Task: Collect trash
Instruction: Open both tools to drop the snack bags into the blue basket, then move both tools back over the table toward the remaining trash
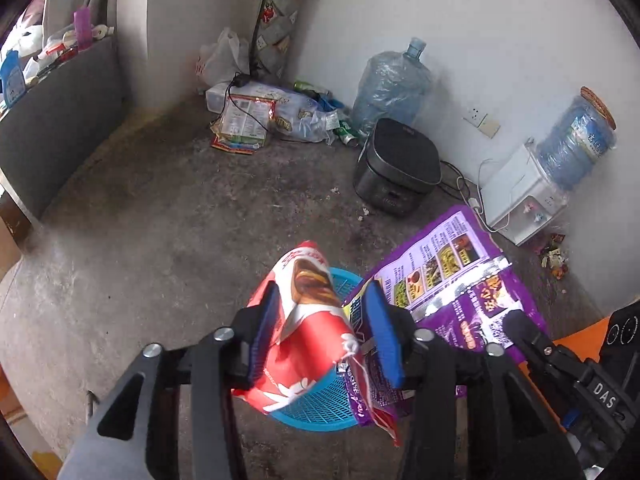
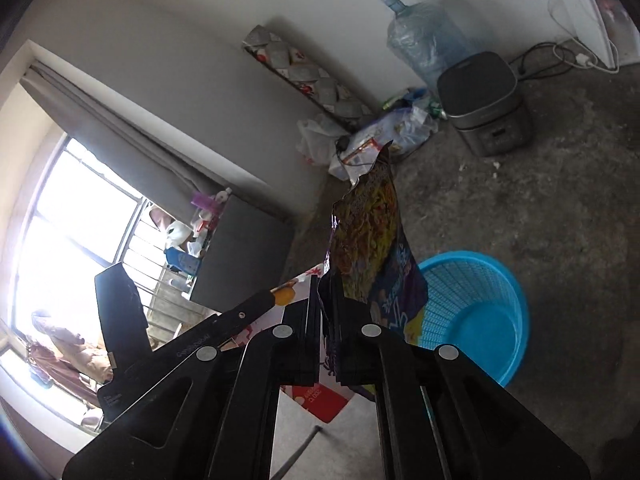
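Observation:
My left gripper (image 1: 322, 330) is shut on a red snack bag (image 1: 304, 320) and holds it above a blue plastic basket (image 1: 316, 408) on the concrete floor. My right gripper (image 2: 326, 316) is shut on a purple snack bag (image 2: 368, 240); in the left wrist view that purple bag (image 1: 452, 280) hangs just right of the red one, with the right gripper (image 1: 516, 320) at its lower edge. In the right wrist view the blue basket (image 2: 476, 312) sits just right of the purple bag, and the red bag (image 2: 316, 396) shows behind the fingers.
More wrappers and plastic bags (image 1: 256, 120) lie in the far corner by a large water bottle (image 1: 390, 84). A dark rice cooker (image 1: 396, 168) and a white water dispenser (image 1: 524, 196) with cables stand along the wall. Small litter (image 1: 554, 256) lies near the dispenser. A grey cabinet (image 1: 60, 120) stands left.

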